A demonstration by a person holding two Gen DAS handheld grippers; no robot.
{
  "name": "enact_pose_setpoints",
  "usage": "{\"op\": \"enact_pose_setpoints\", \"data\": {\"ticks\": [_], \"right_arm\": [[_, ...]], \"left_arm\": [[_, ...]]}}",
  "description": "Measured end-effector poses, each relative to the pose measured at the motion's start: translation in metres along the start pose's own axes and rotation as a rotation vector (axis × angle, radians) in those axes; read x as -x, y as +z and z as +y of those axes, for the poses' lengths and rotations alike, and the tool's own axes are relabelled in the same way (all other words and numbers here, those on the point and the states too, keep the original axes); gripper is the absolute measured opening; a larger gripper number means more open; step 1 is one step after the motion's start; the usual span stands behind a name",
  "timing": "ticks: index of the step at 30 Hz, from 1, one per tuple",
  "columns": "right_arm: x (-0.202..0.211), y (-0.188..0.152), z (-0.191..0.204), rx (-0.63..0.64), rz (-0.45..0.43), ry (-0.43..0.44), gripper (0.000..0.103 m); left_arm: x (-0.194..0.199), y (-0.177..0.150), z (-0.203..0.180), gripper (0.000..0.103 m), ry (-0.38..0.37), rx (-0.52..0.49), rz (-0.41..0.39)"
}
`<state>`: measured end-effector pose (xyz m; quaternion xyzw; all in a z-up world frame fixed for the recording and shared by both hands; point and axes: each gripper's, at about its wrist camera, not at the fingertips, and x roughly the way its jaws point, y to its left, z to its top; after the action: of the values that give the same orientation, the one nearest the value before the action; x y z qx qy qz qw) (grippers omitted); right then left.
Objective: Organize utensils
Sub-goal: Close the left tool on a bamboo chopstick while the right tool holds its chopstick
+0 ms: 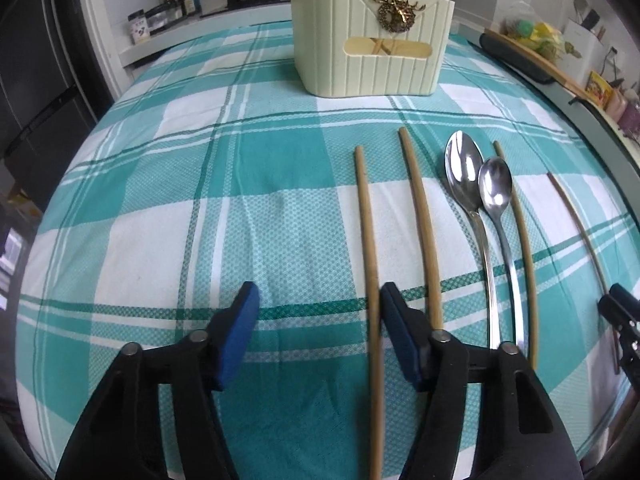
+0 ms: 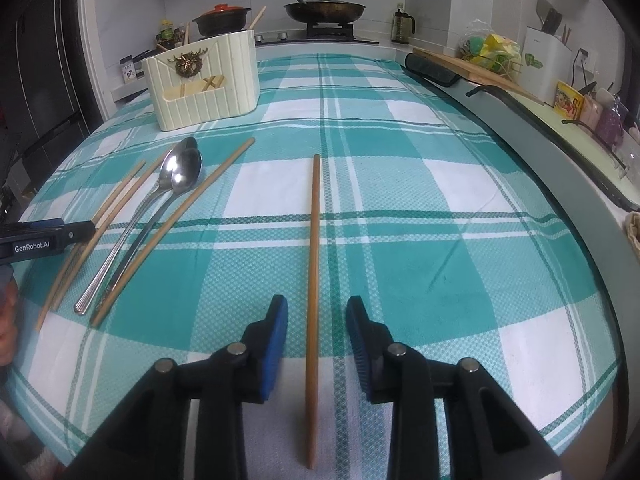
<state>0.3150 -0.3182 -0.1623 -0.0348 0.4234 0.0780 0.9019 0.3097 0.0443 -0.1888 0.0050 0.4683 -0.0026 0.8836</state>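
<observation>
Left gripper (image 1: 320,336): jaws wide, straddling a tan wooden chopstick (image 1: 370,264) on the teal-checked bench (image 1: 160,200). Right gripper (image 2: 317,340): jaws wide around a lone brown chopstick (image 2: 314,264).

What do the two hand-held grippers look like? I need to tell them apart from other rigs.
Both look alike. The left hand-held gripper and right hand-held gripper have black plastic linkage arms with round silver pivot pins and flat blue pads on the fingers. The right view shows the left one's side, printed "GenRobot.AI" in white. No cables or sleeves show.
</observation>
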Motion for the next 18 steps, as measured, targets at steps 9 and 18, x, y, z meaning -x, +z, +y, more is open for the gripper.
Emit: {"op": "enact_pose_setpoints", "data": {"ticks": [9, 18], "right_arm": [[-0.004, 0.004, -0.001, 0.022, -0.022, -0.057, 0.007], [0.004, -0.004, -0.023, -0.027, -0.021, -0.062, 0.032]], "left_arm": [[0.012, -0.014, 0.021, 0.005, 0.055, 0.191, -0.010], [0.029, -0.030, 0.037, 0.061, 0.027, 0.214, -0.019]]}}
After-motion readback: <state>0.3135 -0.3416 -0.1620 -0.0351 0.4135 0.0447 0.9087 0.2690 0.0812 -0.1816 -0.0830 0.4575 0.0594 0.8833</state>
